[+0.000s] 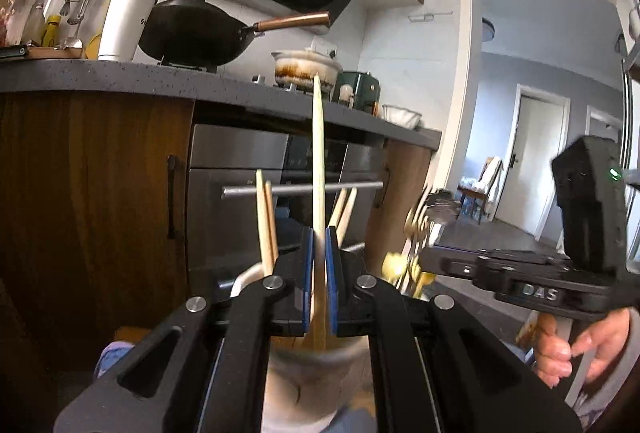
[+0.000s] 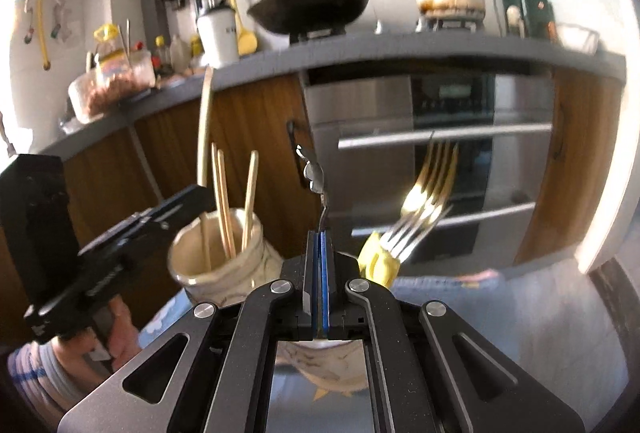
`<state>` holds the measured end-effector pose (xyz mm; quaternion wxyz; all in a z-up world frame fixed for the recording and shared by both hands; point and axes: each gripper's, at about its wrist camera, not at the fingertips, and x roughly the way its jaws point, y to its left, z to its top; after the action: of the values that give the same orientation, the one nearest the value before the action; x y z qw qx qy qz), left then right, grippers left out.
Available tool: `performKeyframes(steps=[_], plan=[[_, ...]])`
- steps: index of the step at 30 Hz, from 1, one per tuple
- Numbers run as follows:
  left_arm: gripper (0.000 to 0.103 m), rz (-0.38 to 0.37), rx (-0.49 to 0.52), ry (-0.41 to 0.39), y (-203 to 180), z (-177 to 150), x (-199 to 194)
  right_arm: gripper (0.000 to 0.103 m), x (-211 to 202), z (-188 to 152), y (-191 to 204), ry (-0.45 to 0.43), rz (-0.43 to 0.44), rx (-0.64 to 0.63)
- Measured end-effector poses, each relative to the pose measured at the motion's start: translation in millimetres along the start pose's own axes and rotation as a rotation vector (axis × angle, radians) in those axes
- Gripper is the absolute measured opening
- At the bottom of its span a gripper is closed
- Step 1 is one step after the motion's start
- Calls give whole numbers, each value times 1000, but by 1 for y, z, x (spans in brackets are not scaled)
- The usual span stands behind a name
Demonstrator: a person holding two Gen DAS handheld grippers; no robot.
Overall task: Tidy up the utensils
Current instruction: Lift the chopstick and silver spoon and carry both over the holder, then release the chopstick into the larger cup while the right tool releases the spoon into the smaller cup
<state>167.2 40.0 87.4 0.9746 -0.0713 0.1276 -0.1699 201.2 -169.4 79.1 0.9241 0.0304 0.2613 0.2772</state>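
Sorting in hand: left claw clenched on long wooden utensil standing in the holder, right claw clenched on a metal spoon; next, lower spoon into holder

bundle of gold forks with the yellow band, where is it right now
In the right wrist view the bundle of gold forks sits right of the right gripper, tines raised before the steel oven, away from the cream ceramic jar.

Both wrist views low, facing the counter, close over shared holder
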Motion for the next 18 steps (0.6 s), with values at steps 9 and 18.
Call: performKeyframes(steps=[9, 18], plan=[[11, 26, 53, 66, -3, -10, -9, 3, 23, 0, -2, 55, 0, 23], [42, 34, 41, 58, -1, -10, -29, 41, -6, -10, 1, -6, -27, -9]])
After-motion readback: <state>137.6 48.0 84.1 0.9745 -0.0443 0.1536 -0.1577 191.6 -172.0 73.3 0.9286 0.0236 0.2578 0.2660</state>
